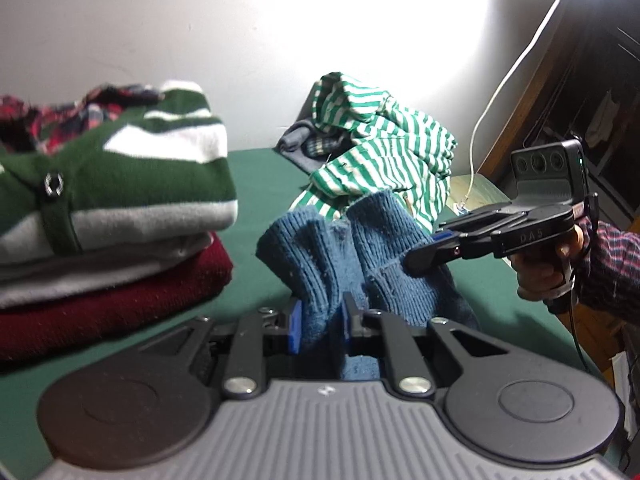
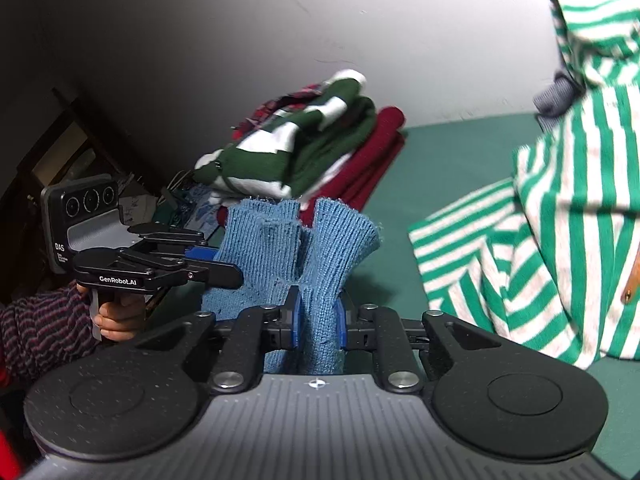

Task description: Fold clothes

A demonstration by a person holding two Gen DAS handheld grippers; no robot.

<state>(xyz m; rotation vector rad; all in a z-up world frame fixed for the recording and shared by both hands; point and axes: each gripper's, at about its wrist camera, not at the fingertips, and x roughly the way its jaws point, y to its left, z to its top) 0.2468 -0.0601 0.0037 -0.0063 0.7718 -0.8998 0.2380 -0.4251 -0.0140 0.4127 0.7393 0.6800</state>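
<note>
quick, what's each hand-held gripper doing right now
Left hand-held gripper: shut on the blue knit garment.
Right hand-held gripper: shut on the same garment.

Plain pale wall [image 1: 120, 20] behind a green surface [image 1: 260, 176]. Bright glare of light [image 1: 360, 8] on that wall. Dark wooden furniture [image 1: 560, 92] right of the wall, white cord [image 1: 516, 64] hanging before it.

You are looking at a blue ribbed knit garment [image 1: 348, 248] bunching up in two upright folds above the green surface, its ribbed edge pointing upward. It is standing between the folded stack on one side, where a green-and-white striped sweater [image 1: 132, 184] is lying on a dark red one [image 1: 120, 300], and the crumpled green-and-white striped shirt [image 1: 384, 148] on the other.
</note>
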